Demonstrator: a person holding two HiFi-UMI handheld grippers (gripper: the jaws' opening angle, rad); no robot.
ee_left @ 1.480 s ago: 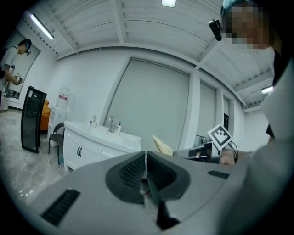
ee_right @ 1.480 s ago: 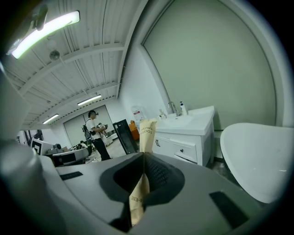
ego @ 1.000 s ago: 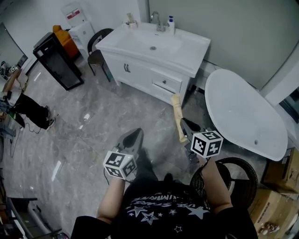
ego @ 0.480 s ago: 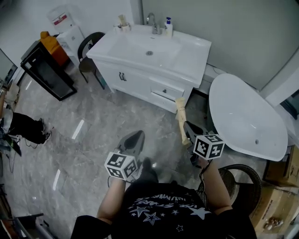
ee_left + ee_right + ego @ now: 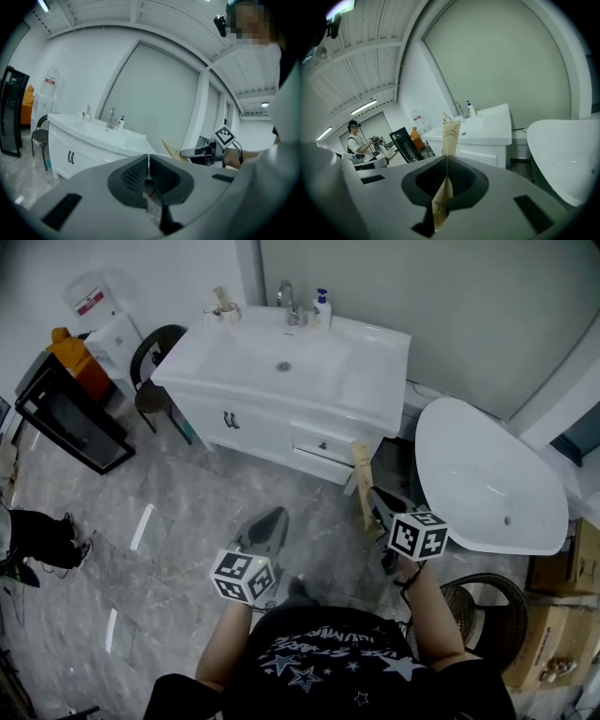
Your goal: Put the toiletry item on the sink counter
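The fingers of the right gripper [image 5: 446,161] were pressed together on the lower end of a tan toothbrush packet [image 5: 451,133]. It stood up out of them with its printed top toward the white vanity. In the head view this gripper held the toothbrush packet in the air over the floor, in front of the drawer end of the cabinet and short of the sink counter [image 5: 375,367]. The left gripper [image 5: 148,161] had its fingers closed against each other with nothing between them. It hung idle over the grey marble floor [image 5: 169,512], near the person's body.

Judging from this, the pick-up was done and the carry was under way, but the placing was left to do. The toothbrush packet was not yet over the counter, let alone touching it. The counter's right-hand stretch looked bare, while a faucet [image 5: 286,294], a pump bottle [image 5: 322,307] and a cup [image 5: 223,309] stood along its back edge. A white bathtub [image 5: 487,474] lay to the right.
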